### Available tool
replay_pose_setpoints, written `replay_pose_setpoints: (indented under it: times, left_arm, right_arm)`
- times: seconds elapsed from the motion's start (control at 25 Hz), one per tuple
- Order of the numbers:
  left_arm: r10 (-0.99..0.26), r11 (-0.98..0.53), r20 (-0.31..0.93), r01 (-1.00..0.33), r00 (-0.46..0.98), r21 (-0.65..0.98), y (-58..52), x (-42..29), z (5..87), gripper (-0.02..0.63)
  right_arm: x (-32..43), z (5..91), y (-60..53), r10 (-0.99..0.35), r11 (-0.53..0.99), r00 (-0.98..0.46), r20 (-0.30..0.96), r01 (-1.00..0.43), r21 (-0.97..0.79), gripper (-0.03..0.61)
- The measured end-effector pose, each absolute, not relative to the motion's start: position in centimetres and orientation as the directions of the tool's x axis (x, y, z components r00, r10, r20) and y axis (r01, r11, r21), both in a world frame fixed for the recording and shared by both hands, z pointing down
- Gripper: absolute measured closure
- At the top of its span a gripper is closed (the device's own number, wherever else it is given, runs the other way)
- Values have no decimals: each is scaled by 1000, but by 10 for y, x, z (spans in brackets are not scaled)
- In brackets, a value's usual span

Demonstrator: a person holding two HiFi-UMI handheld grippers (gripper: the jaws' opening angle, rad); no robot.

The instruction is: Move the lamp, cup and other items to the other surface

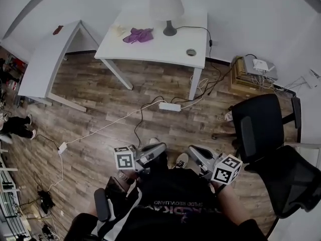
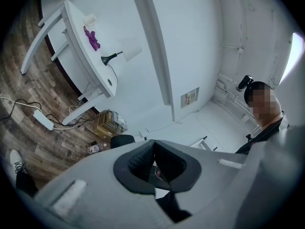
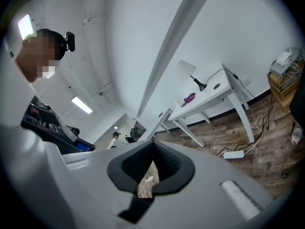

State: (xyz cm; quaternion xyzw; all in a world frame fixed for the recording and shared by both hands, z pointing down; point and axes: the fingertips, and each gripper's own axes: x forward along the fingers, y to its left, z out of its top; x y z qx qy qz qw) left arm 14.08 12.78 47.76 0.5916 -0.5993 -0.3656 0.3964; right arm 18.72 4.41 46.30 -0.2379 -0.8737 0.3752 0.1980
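Hovering well short of the white table (image 1: pixel 150 51), the left gripper (image 1: pixel 159 148) and right gripper (image 1: pixel 194 152) both have jaws pressed together, gripping nothing. On that table sit the cup (image 1: pixel 191 52) near its right front corner, a purple cloth (image 1: pixel 138 35) toward its left, and the lamp (image 1: pixel 166 6) at its far edge.

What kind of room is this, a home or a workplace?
Probably an office or lab workspace: a plain white desk with a lamp stands by a bare wall, a black office chair sits nearby, and a power strip lies on the wood floor.
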Motion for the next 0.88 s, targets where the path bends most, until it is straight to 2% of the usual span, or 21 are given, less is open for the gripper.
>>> replay_pose_setpoints:
  times: [0.48,0.88]
  left_arm:
    - [-999,44,30,-384,-43,922,164,62,492,618]
    - [-999,-15,2,-365,46,931,207,-85,501,618]
  right_arm:
    - [108,479,61,530,623,-819,220,200,-756,552]
    - [-40,474,115,441,675,-862,249,137,-725,538]
